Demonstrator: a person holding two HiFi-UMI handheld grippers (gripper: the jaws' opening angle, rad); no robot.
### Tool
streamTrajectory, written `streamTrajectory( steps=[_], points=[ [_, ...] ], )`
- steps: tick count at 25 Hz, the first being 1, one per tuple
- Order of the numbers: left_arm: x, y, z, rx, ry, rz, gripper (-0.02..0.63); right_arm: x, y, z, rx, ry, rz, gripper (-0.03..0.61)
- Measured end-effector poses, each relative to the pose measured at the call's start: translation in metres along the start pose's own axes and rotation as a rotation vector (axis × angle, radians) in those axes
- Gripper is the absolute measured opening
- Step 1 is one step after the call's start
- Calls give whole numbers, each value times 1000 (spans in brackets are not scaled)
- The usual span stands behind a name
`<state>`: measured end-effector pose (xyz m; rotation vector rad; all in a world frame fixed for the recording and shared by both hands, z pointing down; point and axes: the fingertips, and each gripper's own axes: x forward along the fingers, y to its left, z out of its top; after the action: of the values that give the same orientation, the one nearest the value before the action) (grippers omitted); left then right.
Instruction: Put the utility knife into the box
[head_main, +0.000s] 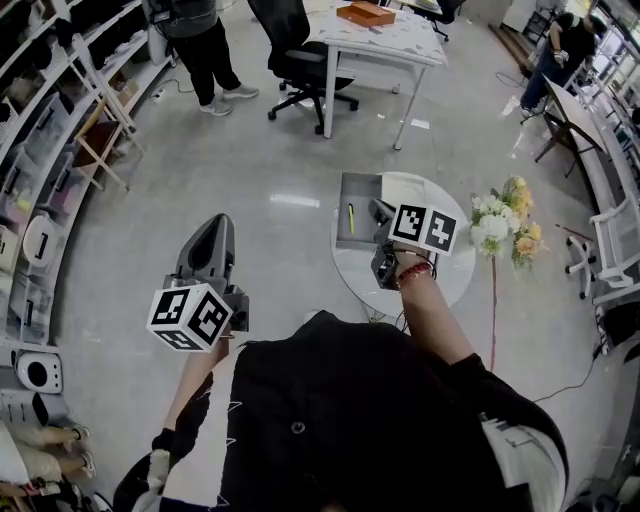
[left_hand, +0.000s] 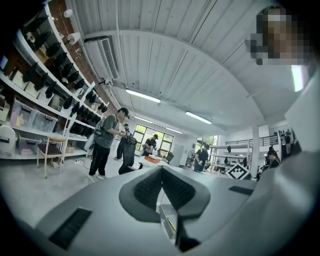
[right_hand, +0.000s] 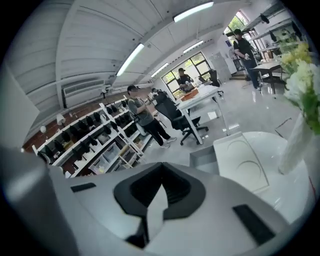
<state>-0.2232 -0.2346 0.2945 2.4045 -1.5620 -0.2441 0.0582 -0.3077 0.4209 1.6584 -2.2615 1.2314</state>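
A yellow utility knife (head_main: 351, 217) lies inside an open grey box (head_main: 357, 188) on a round white table (head_main: 440, 280). In the head view my right gripper (head_main: 379, 208) hangs over the table just right of the box, jaws shut and empty. My left gripper (head_main: 218, 222) is held over the floor well left of the table, also shut with nothing in it. In the left gripper view the jaws meet (left_hand: 161, 168); below them show the box (left_hand: 166, 216) and the knife (left_hand: 171, 224). The right gripper view has shut jaws (right_hand: 161, 180) and the box (right_hand: 204, 159) beyond.
A vase of white and yellow flowers (head_main: 505, 225) stands at the table's right edge. Farther off are a white desk (head_main: 400, 45) with an orange tray (head_main: 365, 13), an office chair (head_main: 300, 60) and a standing person (head_main: 205, 50). Shelves (head_main: 40, 150) line the left wall.
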Motion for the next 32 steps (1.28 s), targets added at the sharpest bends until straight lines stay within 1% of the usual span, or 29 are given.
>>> streamTrajectory(
  steps=[3, 6, 11, 14, 17, 20, 22, 27, 32],
  points=[
    [-7, -10, -7, -5, 10, -21, 11, -23, 31, 9, -46, -71, 90, 5],
    [-13, -21, -10, 0, 21, -45, 11, -47, 57, 14, -104, -129, 146, 5],
    [-27, -41, -22, 8, 37, -91, 11, -87, 77, 6, -210, -197, 142, 5],
    [-31, -54, -34, -6, 50, -122, 11, -109, 91, 0, -286, -244, 178, 5],
    [-34, -63, -36, -10, 47, -134, 11, -124, 100, 2, -363, -308, 210, 5],
    [-35, -70, -32, 11, 29, -125, 11, -127, 94, 7, -406, -338, 191, 5],
    [-32, -75, -32, 9, 15, -108, 11, -128, 87, 12, -426, -342, 181, 5],
    [-20, -93, -38, -19, 5, -77, 11, -127, 69, 26, -446, -314, 179, 5],
    [-1, -125, -47, -21, -18, -65, 11, -138, 43, 41, -494, -307, 182, 5]
  ],
)
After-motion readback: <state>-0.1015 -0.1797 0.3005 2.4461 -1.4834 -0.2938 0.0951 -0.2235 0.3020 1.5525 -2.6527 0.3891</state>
